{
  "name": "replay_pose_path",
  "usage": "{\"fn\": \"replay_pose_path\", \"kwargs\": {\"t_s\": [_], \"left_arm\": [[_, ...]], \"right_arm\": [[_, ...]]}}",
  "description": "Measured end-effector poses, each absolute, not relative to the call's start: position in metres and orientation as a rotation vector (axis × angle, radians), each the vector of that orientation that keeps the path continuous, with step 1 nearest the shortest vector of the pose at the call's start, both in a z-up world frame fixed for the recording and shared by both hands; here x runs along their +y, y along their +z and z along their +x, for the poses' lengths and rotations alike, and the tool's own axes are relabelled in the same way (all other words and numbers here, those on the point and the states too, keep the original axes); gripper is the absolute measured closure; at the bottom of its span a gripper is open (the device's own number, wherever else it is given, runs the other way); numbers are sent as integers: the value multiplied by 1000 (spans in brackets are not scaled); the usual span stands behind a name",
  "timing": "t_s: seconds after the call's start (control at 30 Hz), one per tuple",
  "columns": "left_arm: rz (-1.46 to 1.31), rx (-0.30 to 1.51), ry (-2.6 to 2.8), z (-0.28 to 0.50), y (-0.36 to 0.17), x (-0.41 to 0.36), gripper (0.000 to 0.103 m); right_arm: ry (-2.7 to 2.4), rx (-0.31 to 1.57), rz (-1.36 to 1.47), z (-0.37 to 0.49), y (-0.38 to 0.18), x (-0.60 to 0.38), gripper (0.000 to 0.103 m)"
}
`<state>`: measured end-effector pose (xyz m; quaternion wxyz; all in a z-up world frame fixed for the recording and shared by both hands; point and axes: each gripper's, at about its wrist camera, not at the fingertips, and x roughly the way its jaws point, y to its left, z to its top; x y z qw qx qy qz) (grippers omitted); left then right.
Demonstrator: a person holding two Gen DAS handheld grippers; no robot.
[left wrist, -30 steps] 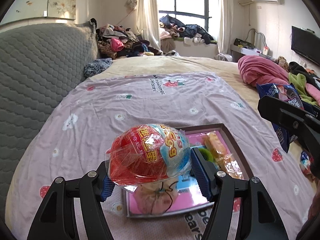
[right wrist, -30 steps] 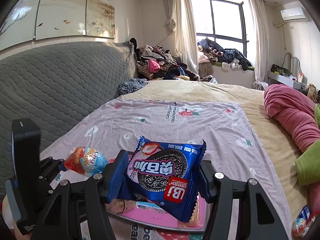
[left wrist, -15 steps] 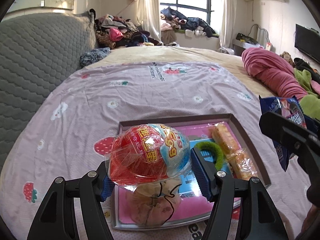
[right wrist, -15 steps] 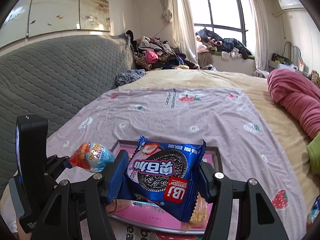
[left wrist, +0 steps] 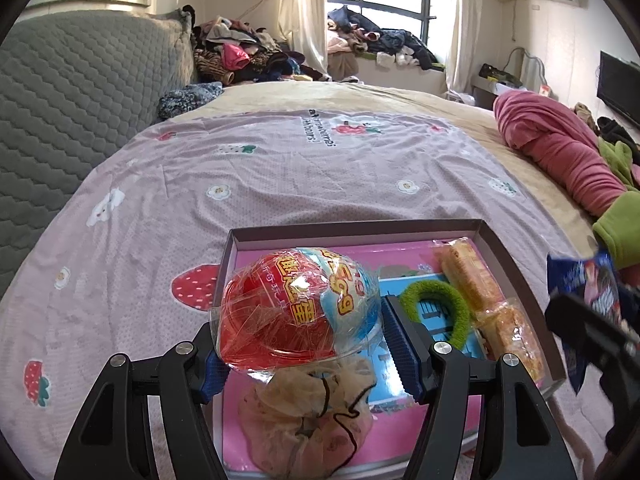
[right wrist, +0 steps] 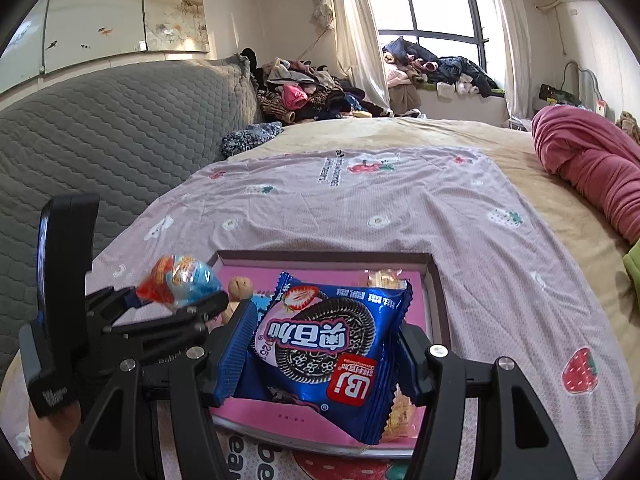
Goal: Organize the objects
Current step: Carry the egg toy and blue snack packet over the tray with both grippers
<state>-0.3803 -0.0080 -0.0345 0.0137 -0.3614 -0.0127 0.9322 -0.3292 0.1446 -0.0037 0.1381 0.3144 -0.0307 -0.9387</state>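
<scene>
My left gripper (left wrist: 300, 344) is shut on a red and blue wrapped toy egg (left wrist: 296, 312) and holds it above the near left part of a shallow tray (left wrist: 360, 230) with a pink floor. The tray holds a beige scrunchie (left wrist: 308, 416), a green hair tie (left wrist: 436, 308) and wrapped yellow cakes (left wrist: 488, 300). My right gripper (right wrist: 324, 352) is shut on a blue cookie packet (right wrist: 320, 344) above the tray (right wrist: 436, 292). The left gripper with the egg (right wrist: 180, 280) shows at its left.
The tray lies on a pink strawberry-print sheet (left wrist: 280, 168) on a bed. A grey quilted headboard (left wrist: 68, 96) runs along the left. A rolled pink blanket (left wrist: 560, 152) and green cloth (left wrist: 620, 224) lie at the right. Clothes are piled at the far end (left wrist: 248, 56).
Both grippers have moved forward over the tray, which now sits further under them. Each keeps its hold on its item.
</scene>
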Motion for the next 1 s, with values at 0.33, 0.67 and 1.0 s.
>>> {"fn": "replay_pose_path", "kwargs": {"t_s": [0.33,0.67,1.0], "left_arm": [[-1125,-29,2908,-401,-41,-2,34],[-1151,-24,2871,-417,-53,8,34],[-1170,14,2847,-417,-62,15,34]], "right_arm": [[-2660,-14,999,-338,-34,137,41],[-2601,78,1086,-345,-56,127,41],[-2554,154,1140,-348,-73,112,41]]}}
